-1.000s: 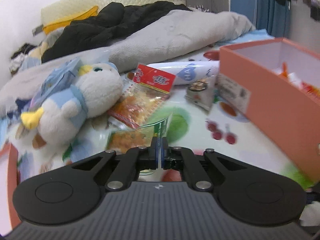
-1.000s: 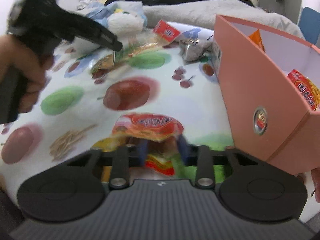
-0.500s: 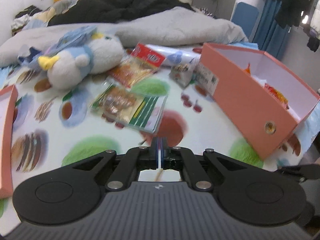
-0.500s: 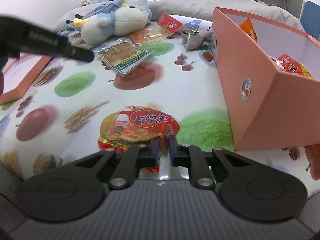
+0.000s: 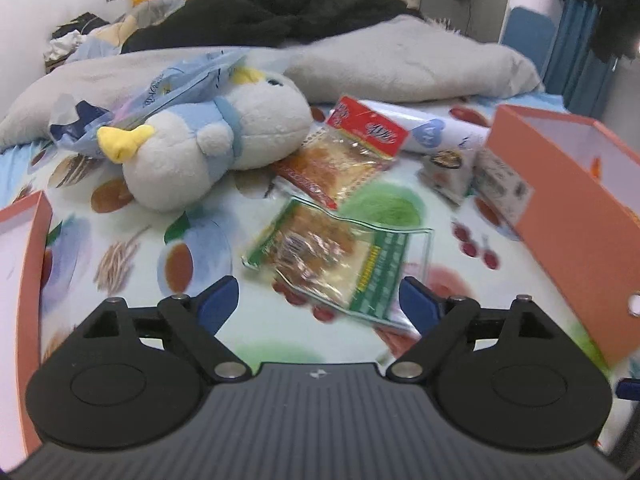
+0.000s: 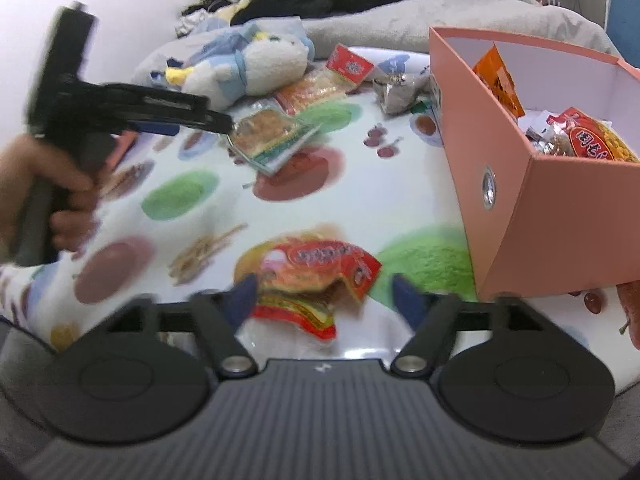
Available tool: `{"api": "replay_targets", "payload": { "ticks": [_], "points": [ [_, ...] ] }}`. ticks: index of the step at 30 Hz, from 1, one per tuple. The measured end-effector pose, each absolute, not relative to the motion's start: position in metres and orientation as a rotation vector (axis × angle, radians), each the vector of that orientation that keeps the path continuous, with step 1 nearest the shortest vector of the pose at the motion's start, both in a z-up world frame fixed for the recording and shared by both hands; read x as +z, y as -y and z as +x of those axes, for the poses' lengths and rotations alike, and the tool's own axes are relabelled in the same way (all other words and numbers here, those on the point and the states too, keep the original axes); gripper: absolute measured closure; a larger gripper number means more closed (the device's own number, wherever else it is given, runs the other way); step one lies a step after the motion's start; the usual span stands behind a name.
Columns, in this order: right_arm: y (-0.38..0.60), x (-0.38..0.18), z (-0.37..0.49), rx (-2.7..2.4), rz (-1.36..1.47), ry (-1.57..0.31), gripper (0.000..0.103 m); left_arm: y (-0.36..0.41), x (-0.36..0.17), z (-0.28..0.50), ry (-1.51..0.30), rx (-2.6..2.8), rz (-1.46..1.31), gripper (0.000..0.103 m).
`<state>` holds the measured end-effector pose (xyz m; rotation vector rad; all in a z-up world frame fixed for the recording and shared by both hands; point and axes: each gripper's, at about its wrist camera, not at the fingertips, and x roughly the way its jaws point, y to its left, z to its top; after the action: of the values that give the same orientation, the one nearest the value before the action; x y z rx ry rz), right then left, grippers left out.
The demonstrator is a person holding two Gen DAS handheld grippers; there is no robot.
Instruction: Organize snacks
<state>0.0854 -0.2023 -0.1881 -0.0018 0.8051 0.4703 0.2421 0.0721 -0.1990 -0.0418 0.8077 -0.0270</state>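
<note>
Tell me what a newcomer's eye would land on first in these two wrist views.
Probably the plush penguin lying on the fruit-print bedsheet, with snack packets scattered beside it. Next, the salmon-pink box at the right, already holding a few snacks. Closest in, each gripper's jaws are opening around a packet: the left gripper at the green-edged packet, the right gripper at the red packet.

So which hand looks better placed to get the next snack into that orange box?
Probably the right: the right gripper, jaws opening, frames the red packet right beside the orange box.
</note>
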Motion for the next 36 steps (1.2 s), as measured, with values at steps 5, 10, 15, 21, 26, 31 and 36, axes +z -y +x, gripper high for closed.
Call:
{"api": "replay_targets", "payload": {
  "ticks": [5, 10, 15, 21, 26, 31, 36],
  "points": [
    [0.191, -0.193, 0.099, 0.463, -0.027, -0.795, 0.017, -0.078, -0.210, 0.281, -0.830, -0.049, 0.019, 0.003],
    [0.173, -0.205, 0.109, 0.460, -0.085, -0.786, 0.017, -0.079, -0.220, 0.303, -0.832, -0.072, 0.072, 0.003],
    [0.166, -0.222, 0.113, 0.466, -0.096, -0.851, 0.017, -0.074, -0.235, 0.314, -0.859, -0.102, 0.149, 0.003],
    [0.162, -0.225, 0.109, 0.480, -0.152, -0.845, 0.017, -0.079, -0.248, 0.324, -0.857, -0.076, 0.193, 0.003],
    [0.157, -0.223, 0.105, 0.472, -0.171, -0.851, 0.023, -0.089, -0.249, 0.336, -0.890, -0.069, 0.126, 0.005],
    [0.154, -0.221, 0.104, 0.485, -0.183, -0.858, 0.029, -0.084, -0.250, 0.341, -0.887, -0.108, 0.116, 0.014],
    [0.152, -0.219, 0.101, 0.492, -0.188, -0.859, 0.037, -0.077, -0.250, 0.340, -0.897, -0.116, 0.105, 0.025]
  ]
}}
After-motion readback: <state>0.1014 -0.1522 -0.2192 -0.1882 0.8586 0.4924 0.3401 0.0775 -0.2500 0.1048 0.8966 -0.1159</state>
